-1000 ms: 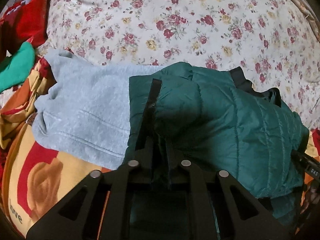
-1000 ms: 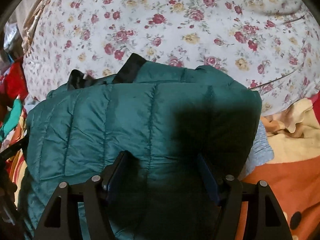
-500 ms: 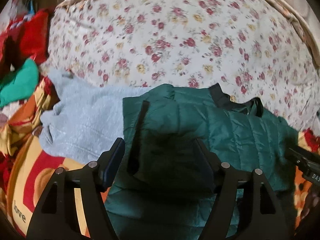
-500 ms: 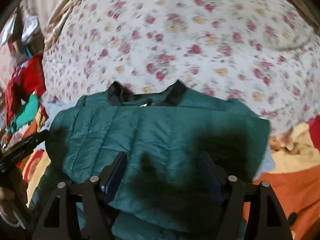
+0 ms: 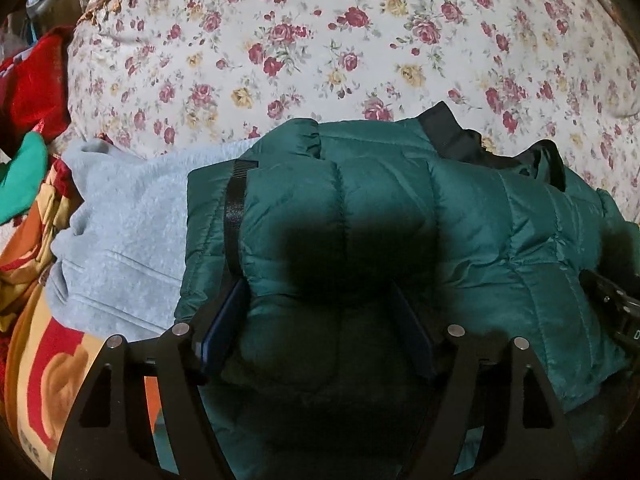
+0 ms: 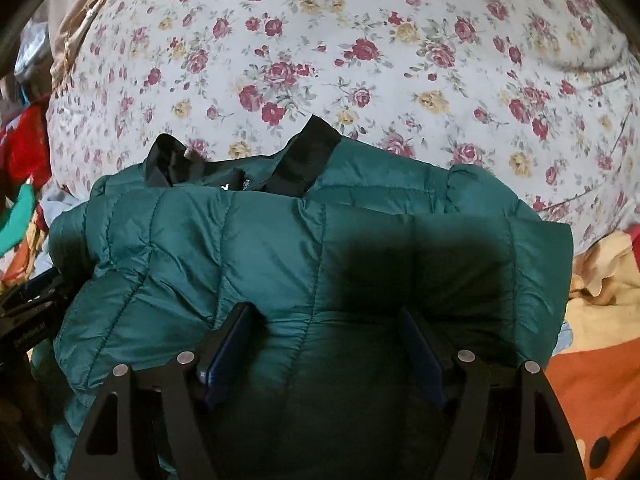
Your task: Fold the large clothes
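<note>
A dark green quilted puffer jacket [image 5: 400,208] with a black collar lies folded on the bed; it also shows in the right wrist view [image 6: 280,248]. My left gripper [image 5: 320,320] is open, its fingers [image 5: 224,324] straddling the jacket's near left part without pinching it. My right gripper [image 6: 326,344] is open too, its fingers [image 6: 420,352] spread over the jacket's near right part. Each gripper's body shows at the edge of the other's view. The jacket partly covers a light grey fleece garment [image 5: 128,232].
A floral bedspread [image 5: 320,40] fills the far side. Red and green clothes [image 5: 28,120] are piled at the left. A yellow, red and orange blanket [image 6: 600,340] lies under the clothes, showing at the near left and right.
My left gripper was shut on the jacket's edge a second ago; it opened and let go. Both grippers now hover open over the folded jacket, which has settled flat.
</note>
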